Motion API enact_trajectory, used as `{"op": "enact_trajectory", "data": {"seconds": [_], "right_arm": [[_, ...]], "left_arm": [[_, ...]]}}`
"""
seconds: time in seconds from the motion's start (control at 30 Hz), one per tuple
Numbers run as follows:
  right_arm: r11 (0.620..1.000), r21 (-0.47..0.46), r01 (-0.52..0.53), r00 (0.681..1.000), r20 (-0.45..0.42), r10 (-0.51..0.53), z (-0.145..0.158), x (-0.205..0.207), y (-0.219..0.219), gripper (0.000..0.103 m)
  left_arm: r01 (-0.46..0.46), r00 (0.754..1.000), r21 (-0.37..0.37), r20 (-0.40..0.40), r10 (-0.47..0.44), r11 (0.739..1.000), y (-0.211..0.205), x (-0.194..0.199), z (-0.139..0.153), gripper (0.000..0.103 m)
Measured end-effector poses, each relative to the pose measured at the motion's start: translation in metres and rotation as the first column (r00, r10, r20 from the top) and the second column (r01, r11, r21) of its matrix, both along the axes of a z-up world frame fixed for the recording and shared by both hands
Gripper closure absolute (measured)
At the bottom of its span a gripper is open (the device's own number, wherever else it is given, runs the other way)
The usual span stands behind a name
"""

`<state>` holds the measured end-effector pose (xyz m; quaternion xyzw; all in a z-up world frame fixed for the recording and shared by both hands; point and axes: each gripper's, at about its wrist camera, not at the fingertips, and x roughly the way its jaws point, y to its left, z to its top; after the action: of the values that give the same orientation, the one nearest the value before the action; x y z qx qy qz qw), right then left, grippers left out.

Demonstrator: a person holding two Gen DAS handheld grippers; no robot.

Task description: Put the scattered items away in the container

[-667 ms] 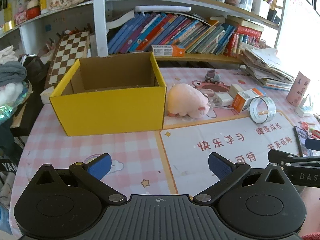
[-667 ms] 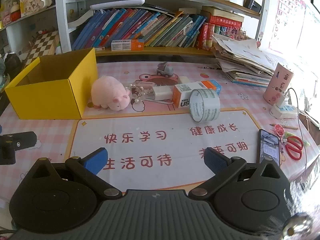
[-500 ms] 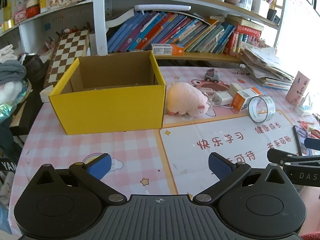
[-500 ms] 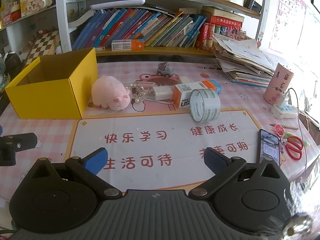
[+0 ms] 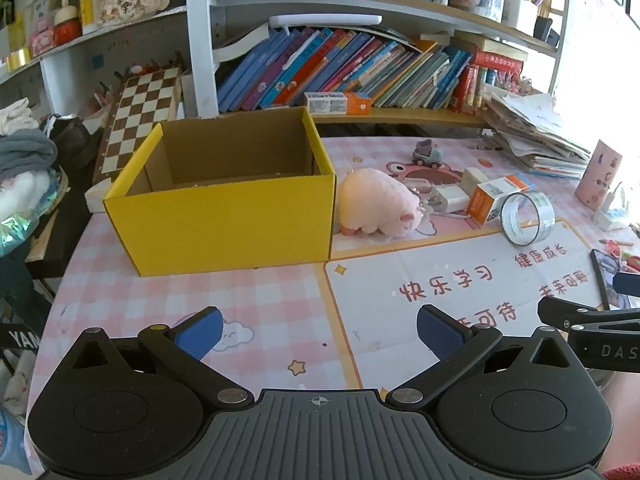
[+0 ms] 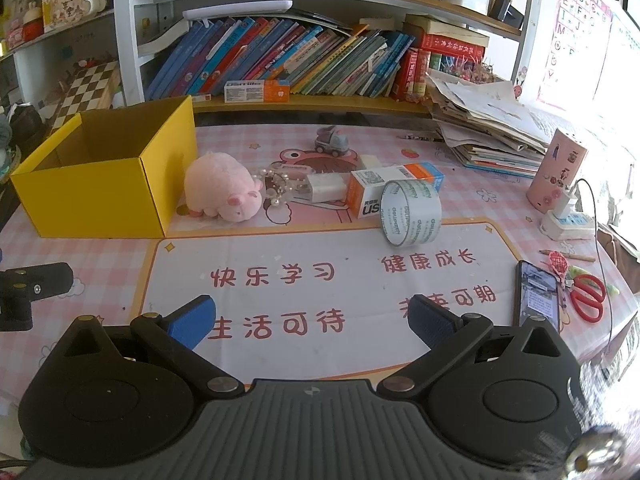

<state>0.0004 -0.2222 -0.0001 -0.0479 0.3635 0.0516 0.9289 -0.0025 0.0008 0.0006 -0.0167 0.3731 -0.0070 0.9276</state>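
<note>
Left wrist view
- left claw (image 5: 318, 330): held wide, nothing between the blue pads (image 5: 200, 330); pointed down over the table (image 5: 132, 296), in front of the yellow box.
- yellow box (image 5: 224, 224): open top, brown inside, nothing seen in it; taken as the landmark.
- pink plush pig (image 5: 376, 208): lying on the table just right of the yellow box, almost touching its wall.
- white charger (image 5: 452, 200): right of the pig, further from the box.
- orange-and-white carton (image 5: 498, 196): lying flat, right of the charger.
- tape roll (image 5: 528, 218): standing on edge, against the carton's near right end, well apart from the box.
- toy car (image 5: 428, 154): behind the pig, toward the shelf, right of the box's back corner.
- right claw (image 5: 592, 332): only a black part is seen at the right edge; its state cannot be told here.

Right wrist view
- right claw (image 6: 312, 322): spread wide, empty, over the white mat (image 6: 320, 280) with red characters, right of and in front of the yellow box (image 6: 92, 196).
- pink plush pig (image 6: 222, 192): just beside the box's right wall.
- bead string (image 6: 276, 188): between pig and white charger (image 6: 326, 188).
- orange-and-white carton (image 6: 394, 184): right of the charger; tape roll (image 6: 410, 212) touching it on the near side.
- toy car (image 6: 330, 140): behind the cluster.
- phone (image 6: 536, 296), red scissors (image 6: 586, 296): far right, well apart from the box.
</note>
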Motion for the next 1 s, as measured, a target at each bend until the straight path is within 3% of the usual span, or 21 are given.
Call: {"op": "enact_trajectory", "data": {"seconds": [1.0], "right_arm": [[1.0, -0.003, -0.001, 1.0, -0.012, 0.001, -0.0013, 0.0044, 0.0027, 0.0]], "left_arm": [[-0.003, 1.0, -0.004, -0.019, 0.003, 1.0, 0.0017, 0.0037, -0.002, 0.0]]}}
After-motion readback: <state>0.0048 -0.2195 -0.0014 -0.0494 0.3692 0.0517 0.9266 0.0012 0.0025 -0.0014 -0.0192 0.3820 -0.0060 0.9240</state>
